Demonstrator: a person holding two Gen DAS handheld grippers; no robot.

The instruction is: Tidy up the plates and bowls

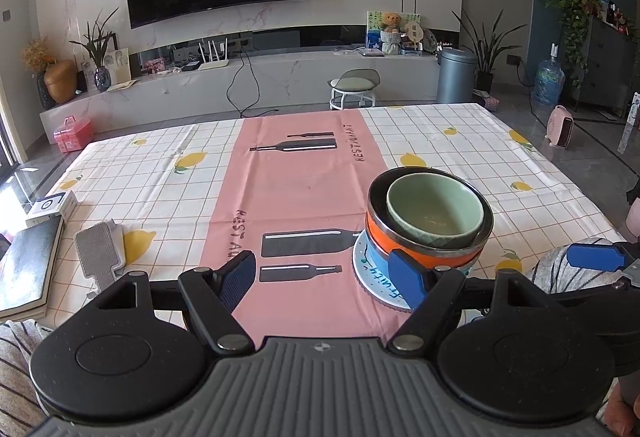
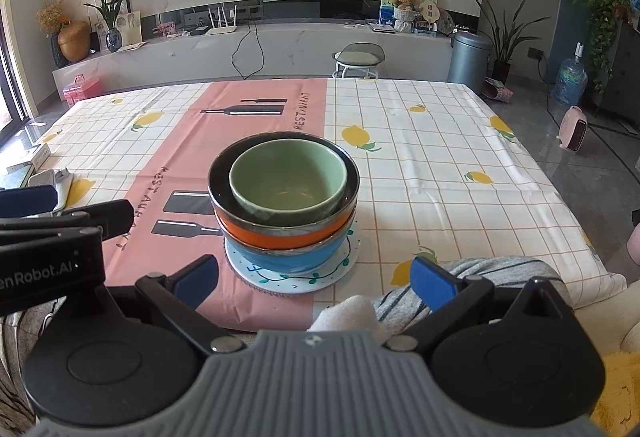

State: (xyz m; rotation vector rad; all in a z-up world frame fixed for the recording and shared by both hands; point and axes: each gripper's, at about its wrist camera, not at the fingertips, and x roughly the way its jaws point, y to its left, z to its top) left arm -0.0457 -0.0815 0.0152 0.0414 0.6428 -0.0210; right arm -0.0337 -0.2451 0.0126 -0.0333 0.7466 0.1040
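Observation:
One stack stands near the table's front edge: a white patterned plate [image 2: 308, 279] [image 1: 374, 283] at the bottom, then a blue bowl [image 2: 288, 257] [image 1: 374, 257], an orange bowl with a dark inside [image 2: 280, 231] [image 1: 404, 241], and a green bowl [image 2: 288, 179] [image 1: 434, 207] on top. My left gripper [image 1: 324, 277] is open and low, left of the stack, with its right fingertip in front of the plate's rim. My right gripper [image 2: 316, 279] is open just in front of the stack, touching nothing.
The table [image 2: 440, 157] carries a lemon-check cloth with a pink runner [image 1: 296, 193]. A grey scrubber [image 1: 96, 257], a book [image 1: 28, 269] and a small box [image 1: 52, 205] lie at the left edge. Striped cloth [image 2: 460, 277] lies at the front right. A stool [image 2: 358, 59] stands beyond.

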